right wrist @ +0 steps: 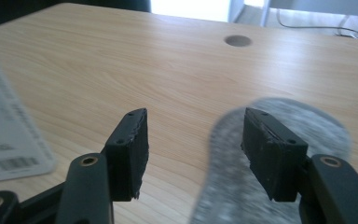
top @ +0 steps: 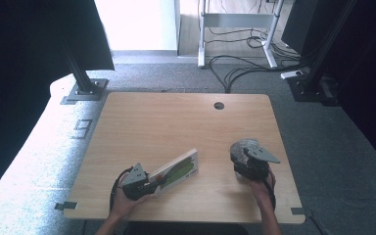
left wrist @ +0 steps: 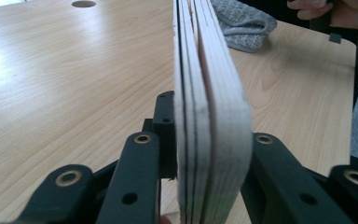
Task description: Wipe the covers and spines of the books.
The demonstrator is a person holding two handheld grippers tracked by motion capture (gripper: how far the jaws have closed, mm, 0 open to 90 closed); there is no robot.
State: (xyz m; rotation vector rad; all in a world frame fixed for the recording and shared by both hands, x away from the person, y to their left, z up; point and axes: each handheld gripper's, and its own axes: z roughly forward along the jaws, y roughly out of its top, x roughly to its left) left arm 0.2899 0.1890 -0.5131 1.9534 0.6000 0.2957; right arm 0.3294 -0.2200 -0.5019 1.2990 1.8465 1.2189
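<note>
While the left gripper [top: 149,185] sits near the front edge of the table [top: 176,117], its jaws are clamped on the near end of a thin book [top: 176,172], which reaches out from them at a slant toward the middle of the tabletop, its white cover with a green picture facing up in the high view. In the left gripper view the book [left wrist: 212,121] stands on edge between the two black jaws, both pressed against its sides, with its page edges facing the camera. The right gripper [top: 247,161] is held at the right side of the table, well apart from the book, over a grey cloth [top: 242,147] that lies bunched on the wood. In the right gripper view its jaws stand apart with bare wood between them and grip nothing; the blurred cloth [right wrist: 279,154] lies under and behind the right-hand jaw, and a corner of the book [right wrist: 9,135] shows at the left edge. A round hole [top: 219,105] sits near the far edge of the table. The cloth [left wrist: 242,23] also shows beyond the book in the left gripper view, near the person's other hand [left wrist: 326,9]
</note>
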